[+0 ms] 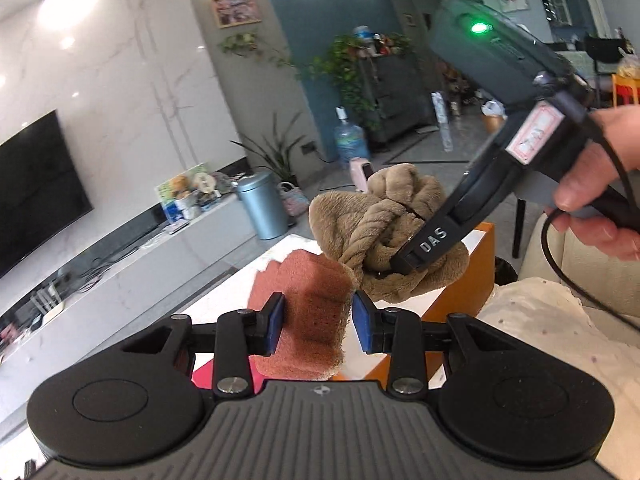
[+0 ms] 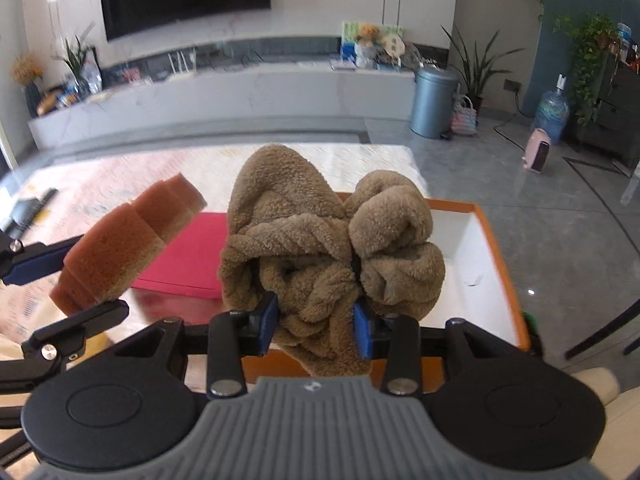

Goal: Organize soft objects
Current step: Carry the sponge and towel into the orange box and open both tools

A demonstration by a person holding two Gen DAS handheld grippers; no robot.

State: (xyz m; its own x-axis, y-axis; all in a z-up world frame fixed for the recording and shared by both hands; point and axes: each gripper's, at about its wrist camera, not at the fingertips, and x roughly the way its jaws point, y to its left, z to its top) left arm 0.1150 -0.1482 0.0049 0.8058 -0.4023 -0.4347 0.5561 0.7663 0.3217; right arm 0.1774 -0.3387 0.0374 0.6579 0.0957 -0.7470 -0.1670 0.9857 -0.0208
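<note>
On my left, the left gripper [image 1: 318,326] has its jaws clamped on a rust-brown sponge [image 1: 308,304], held above the table [image 2: 120,184]. To the right, the right gripper [image 2: 316,326] has its jaws clamped on a bunched tan fleece cloth [image 2: 320,240], over the orange-rimmed box [image 2: 476,208]. The box looks empty; I judge both items still need dropping in.
</note>
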